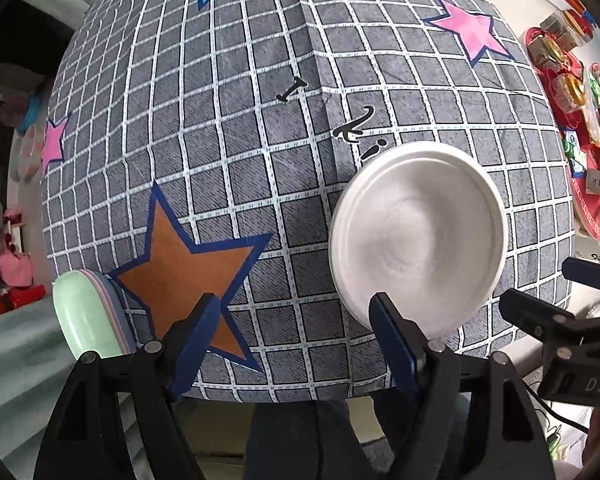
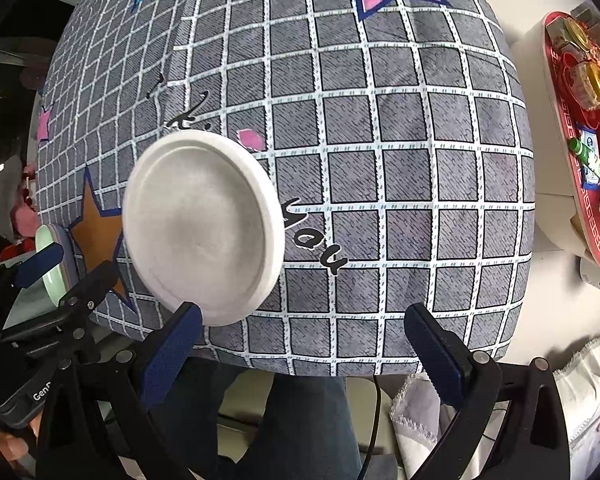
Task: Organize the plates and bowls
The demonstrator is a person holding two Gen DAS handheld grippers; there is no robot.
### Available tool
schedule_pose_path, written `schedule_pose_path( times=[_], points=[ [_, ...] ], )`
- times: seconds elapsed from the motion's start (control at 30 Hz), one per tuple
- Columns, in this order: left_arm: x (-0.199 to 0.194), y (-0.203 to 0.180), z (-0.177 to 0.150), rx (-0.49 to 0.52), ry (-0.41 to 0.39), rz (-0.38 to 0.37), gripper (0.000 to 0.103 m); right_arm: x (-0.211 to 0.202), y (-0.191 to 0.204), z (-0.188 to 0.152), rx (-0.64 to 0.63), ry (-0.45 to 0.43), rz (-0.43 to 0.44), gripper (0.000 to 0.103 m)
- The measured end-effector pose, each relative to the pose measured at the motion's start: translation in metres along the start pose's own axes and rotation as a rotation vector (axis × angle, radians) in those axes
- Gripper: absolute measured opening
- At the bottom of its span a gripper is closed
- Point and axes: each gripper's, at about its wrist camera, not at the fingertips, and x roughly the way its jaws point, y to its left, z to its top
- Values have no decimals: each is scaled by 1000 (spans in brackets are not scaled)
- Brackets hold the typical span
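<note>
A white round plate (image 1: 418, 236) (image 2: 202, 226) lies flat on a grey checked tablecloth (image 1: 240, 140) (image 2: 400, 200) printed with coloured stars. At the cloth's near left edge sits a small stack of plates (image 1: 84, 316) (image 2: 50, 264) with a mint green one on top. My left gripper (image 1: 296, 340) hovers open above the cloth, nothing between its blue pads; its right finger (image 1: 392, 344) overlaps the white plate's near rim. My right gripper (image 2: 304, 352) is open too and holds nothing, with its left finger (image 2: 172, 356) at the plate's near rim. Each gripper shows at the edge of the other's view.
A red tray (image 1: 592, 208) (image 2: 588, 208) of wrapped snacks stands on the white surface to the right. A white lace-edged cloth (image 2: 580, 380) lies at the near right. A person's jeans-clad legs (image 2: 300, 420) are below the table's near edge. Pink and red items crowd the far left.
</note>
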Motion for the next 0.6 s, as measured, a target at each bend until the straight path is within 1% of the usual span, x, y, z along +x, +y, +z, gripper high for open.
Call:
schedule_pose_path(
  times=[0.33,0.5,0.6],
  points=[
    [19,-3,3,-10,20,-18,80,8,-7,8,6,12,-23,102],
    [37,0,1,-23,33,-15,80,15,-16,17,14,22,-23,102],
    [49,5,3,-40,35,-30,80,25,-19,25,11,29,-29,102]
  ],
)
